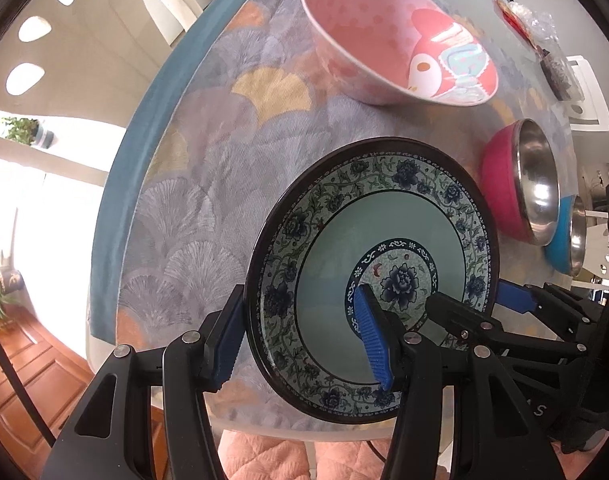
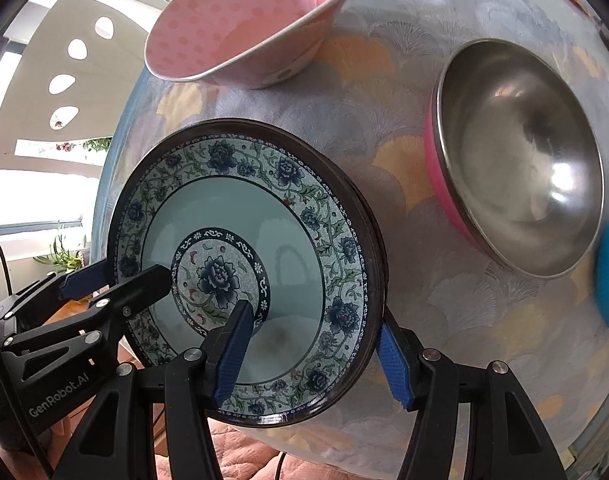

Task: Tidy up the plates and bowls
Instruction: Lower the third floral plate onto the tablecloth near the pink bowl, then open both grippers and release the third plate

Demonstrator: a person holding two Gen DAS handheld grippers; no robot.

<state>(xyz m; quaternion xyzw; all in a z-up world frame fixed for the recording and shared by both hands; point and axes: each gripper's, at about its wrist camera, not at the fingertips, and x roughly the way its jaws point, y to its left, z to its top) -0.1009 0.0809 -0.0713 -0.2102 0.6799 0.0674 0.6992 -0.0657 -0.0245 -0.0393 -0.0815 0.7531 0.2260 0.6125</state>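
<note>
The round plate with blue flower pattern and dark rim (image 1: 384, 236) was at the near edge of the table with patterned cloth (image 1: 208, 168). The left gripper (image 1: 300, 344) clenched its left rim, and the right gripper (image 2: 316, 352) clenched its right rim. Farther stood a pink dotted bowl (image 1: 384, 40); to the right, a steel bowl with pink outside (image 2: 520, 160).

Bright daylight pours in from the window (image 1: 8, 184) at nine o'clock, all washed out. The steel bowl (image 2: 520, 160) shines with glare. Edges bend round and go dark.
</note>
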